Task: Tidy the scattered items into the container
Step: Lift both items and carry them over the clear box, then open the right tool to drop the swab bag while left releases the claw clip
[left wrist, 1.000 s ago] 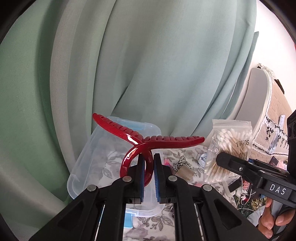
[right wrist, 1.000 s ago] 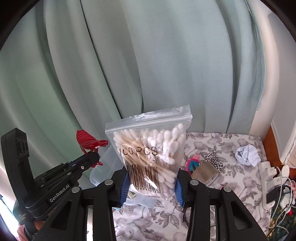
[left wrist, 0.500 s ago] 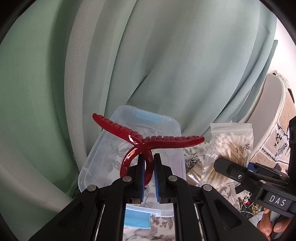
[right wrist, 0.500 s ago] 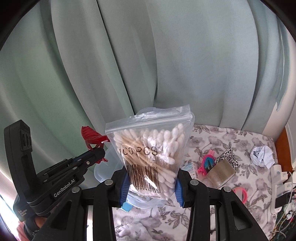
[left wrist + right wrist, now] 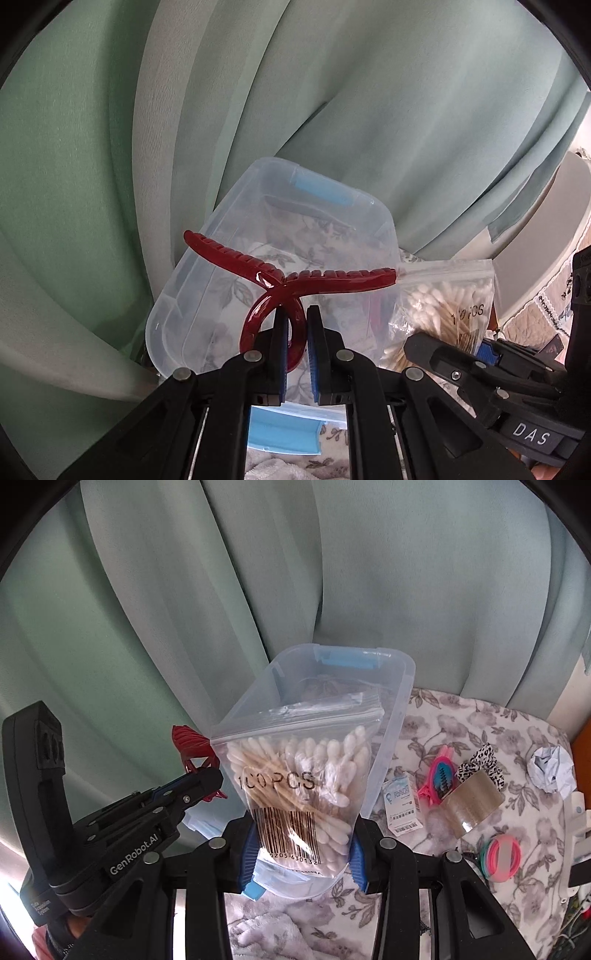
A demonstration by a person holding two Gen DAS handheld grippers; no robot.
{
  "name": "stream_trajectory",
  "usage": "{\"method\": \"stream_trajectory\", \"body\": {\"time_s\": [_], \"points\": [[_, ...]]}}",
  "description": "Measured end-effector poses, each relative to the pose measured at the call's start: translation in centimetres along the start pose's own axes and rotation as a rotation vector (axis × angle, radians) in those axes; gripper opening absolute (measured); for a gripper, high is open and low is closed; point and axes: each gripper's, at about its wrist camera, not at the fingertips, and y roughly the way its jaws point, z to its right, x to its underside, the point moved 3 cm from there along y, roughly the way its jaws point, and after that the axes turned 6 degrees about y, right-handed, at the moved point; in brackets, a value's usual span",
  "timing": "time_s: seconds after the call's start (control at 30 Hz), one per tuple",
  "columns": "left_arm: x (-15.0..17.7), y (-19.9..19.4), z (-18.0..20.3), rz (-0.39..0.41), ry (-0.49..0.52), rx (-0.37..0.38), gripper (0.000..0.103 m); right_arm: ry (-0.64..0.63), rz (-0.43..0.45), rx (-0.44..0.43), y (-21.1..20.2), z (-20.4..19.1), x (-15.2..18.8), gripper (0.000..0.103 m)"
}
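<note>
My left gripper (image 5: 295,339) is shut on the loop of a dark red hair claw (image 5: 291,278), whose two toothed arms spread above the clear plastic container (image 5: 192,295). That container has blue latches and stands on the floral cloth against the curtain. My right gripper (image 5: 301,849) is shut on a zip bag of cotton swabs (image 5: 299,775), held upright in front of the container (image 5: 399,709). In the right wrist view the left gripper (image 5: 207,779) with the red claw (image 5: 188,740) sits at the left. The swab bag (image 5: 443,302) shows at the right of the left wrist view.
On the floral cloth to the right lie a small white box (image 5: 400,801), a pink hair clip (image 5: 439,775), a leopard scrunchie (image 5: 484,760), a tape roll (image 5: 472,805), crumpled paper (image 5: 550,768) and pink hair ties (image 5: 500,856). A green curtain (image 5: 295,590) hangs behind.
Both grippers have sunk and moved towards the container, which now fills more of each view. The claw and the swab bag stay held as before.
</note>
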Motion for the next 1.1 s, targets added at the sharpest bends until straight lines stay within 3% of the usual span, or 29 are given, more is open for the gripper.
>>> {"method": "stream_trajectory", "body": {"time_s": [0.27,0.33,0.4,0.53,0.67,0.83,1.07,1.1], "points": [[1.8,2.0,0.1,-0.113,-0.013,-0.058,0.012,-0.013,-0.053,0.031,2.5,-0.1,0.0,0.045],[2.1,1.6,-0.9,-0.123,-0.006,-0.063,0.029,-0.016,-0.05,0.038,2.2,-0.3,0.1,0.045],[2.0,1.8,-1.2,-0.131,0.0,-0.067,0.04,-0.013,-0.048,0.037,2.0,-0.3,0.2,0.052],[2.0,2.0,-0.7,-0.146,0.017,-0.071,0.052,-0.004,-0.041,0.034,1.8,0.0,0.3,0.058],[2.0,1.5,-0.6,-0.163,0.028,-0.07,0.055,0.0,-0.034,0.033,1.8,0.2,0.2,0.058],[2.1,1.1,-0.5,-0.154,0.013,0.001,0.061,0.02,-0.014,0.015,1.1,0.5,0.0,0.058],[2.3,0.5,-1.8,-0.132,-0.143,0.232,0.063,0.048,0.027,-0.056,0.3,0.8,-0.5,0.059],[2.3,0.4,-2.1,-0.124,-0.174,0.266,0.067,0.044,0.03,-0.062,0.2,0.7,-0.5,0.06]]}}
